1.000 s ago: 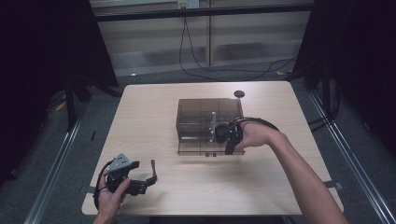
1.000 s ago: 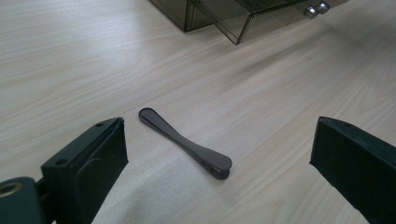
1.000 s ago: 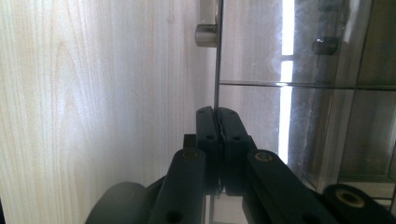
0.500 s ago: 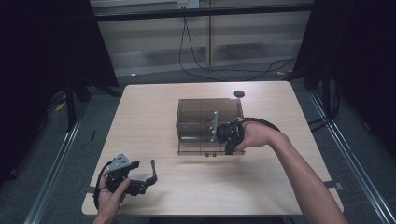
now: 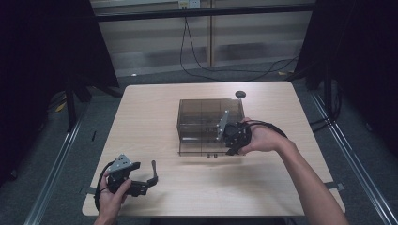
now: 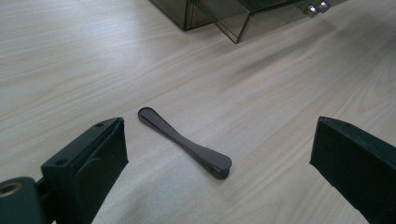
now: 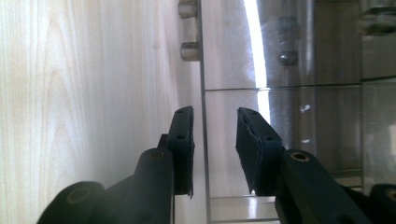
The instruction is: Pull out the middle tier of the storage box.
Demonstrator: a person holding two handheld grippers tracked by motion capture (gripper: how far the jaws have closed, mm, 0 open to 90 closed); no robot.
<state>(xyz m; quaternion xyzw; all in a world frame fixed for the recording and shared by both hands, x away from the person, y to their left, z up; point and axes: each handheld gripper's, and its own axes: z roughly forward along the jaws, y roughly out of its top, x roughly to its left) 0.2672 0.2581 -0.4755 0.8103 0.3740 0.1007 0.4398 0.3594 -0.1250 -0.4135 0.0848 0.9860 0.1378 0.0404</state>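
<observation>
Nearest me, my left gripper (image 5: 141, 180) rests at the table's (image 5: 155, 108) front left corner, its jaws spread wide and pinching nothing. Between them, flat on the wood, lies a small dark clip (image 6: 184, 142), apart from both pads. That hand has kept its place.

Farther in, my right gripper (image 5: 230, 136) sits at the front right of the smoky clear drawer box (image 5: 206, 119) at mid-table. Its jaws have just been opening: a second ago they were pressed nearly together, and now they stand partly apart. In the right gripper view the front panel's thin edge (image 7: 203, 140) of the bottom drawer runs up between the pads (image 7: 184, 140), and I see a sliver of gap on each side, so nothing is gripped. The drawer stands pulled a little way out, its two small metal knobs (image 7: 189, 50) facing the table's near edge.

I read this as the pull being finished and the drawer let go. It looks open enough for the clip to go in next.
</observation>
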